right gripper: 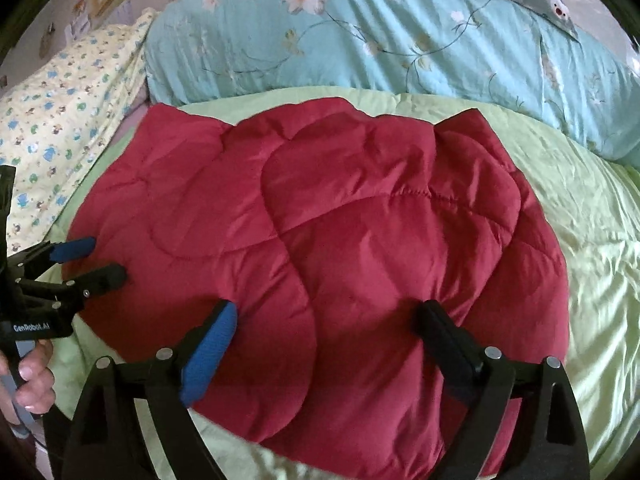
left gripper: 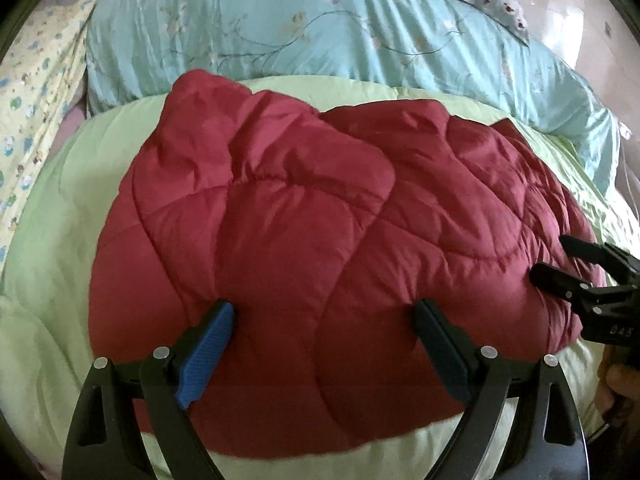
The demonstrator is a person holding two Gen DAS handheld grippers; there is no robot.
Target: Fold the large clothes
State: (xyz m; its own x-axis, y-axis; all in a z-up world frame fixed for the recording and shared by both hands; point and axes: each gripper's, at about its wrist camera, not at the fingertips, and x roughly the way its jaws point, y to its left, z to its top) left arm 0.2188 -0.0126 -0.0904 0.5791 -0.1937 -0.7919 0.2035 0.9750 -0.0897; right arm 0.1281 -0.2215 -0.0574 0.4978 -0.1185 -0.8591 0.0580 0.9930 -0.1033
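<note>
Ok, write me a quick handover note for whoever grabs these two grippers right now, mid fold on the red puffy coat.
Left gripper: open, holding nothing, poised over the near-left part of the red quilted coat.
Right gripper: open, holding nothing, over the coat's near-right part.
Coat: lies bunched in a rough mound on the light green quilt, with one panel already lapped over the middle. The blue floral duvet and yellow patterned pillow are behind it.
Done: seems partly folded inward.
Left: probably take hold of the near edge with both grippers, fold it away from you, then flatten the bundle.
</note>
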